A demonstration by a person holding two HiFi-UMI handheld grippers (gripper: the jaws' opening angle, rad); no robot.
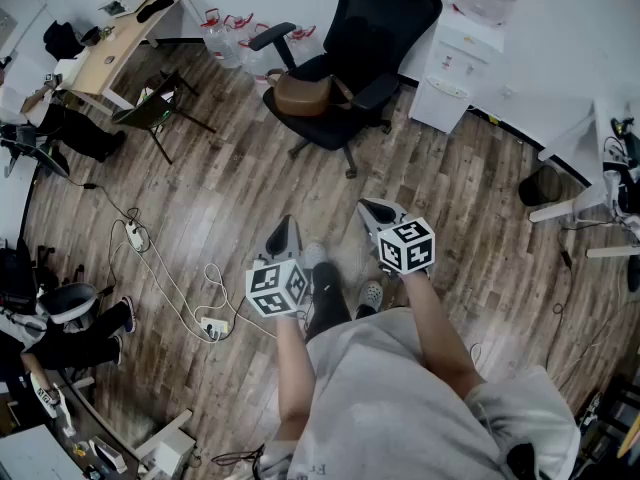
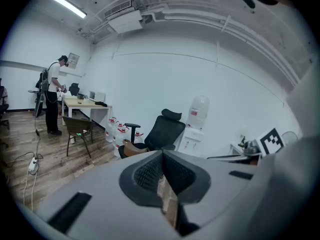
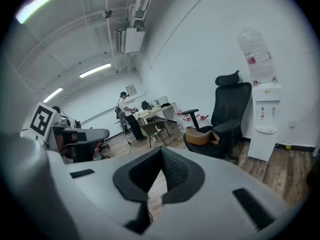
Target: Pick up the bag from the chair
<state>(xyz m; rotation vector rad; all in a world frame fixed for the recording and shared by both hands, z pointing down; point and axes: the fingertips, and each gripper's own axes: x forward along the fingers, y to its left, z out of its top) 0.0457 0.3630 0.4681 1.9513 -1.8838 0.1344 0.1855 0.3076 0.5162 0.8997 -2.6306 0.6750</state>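
Across the room in the head view, the brown bag (image 1: 300,95) is sitting on the seat of the black chair (image 1: 365,38), well apart from the left claw (image 1: 284,234) and right claw (image 1: 377,210), which are hanging over the wooden floor (image 1: 220,198). Along the left gripper view, the left claw's jaws are pressing together on nothing, with the bag (image 2: 131,147) lying far ahead. Along the right gripper view, the right claw is showing the same: jaws together, empty. Judging by this, nothing is done yet; approaching, opening and gripping are all still waiting

One office chair (image 1: 350,58), one bag (image 1: 300,95), one dispenser (image 1: 450,68), one desk (image 1: 120,43), one small chair (image 1: 155,108). Two power strips (image 1: 135,234) (image 1: 212,326), at least three jugs (image 1: 222,43). Two grippers: left gripper (image 1: 285,226), right gripper (image 1: 375,209).
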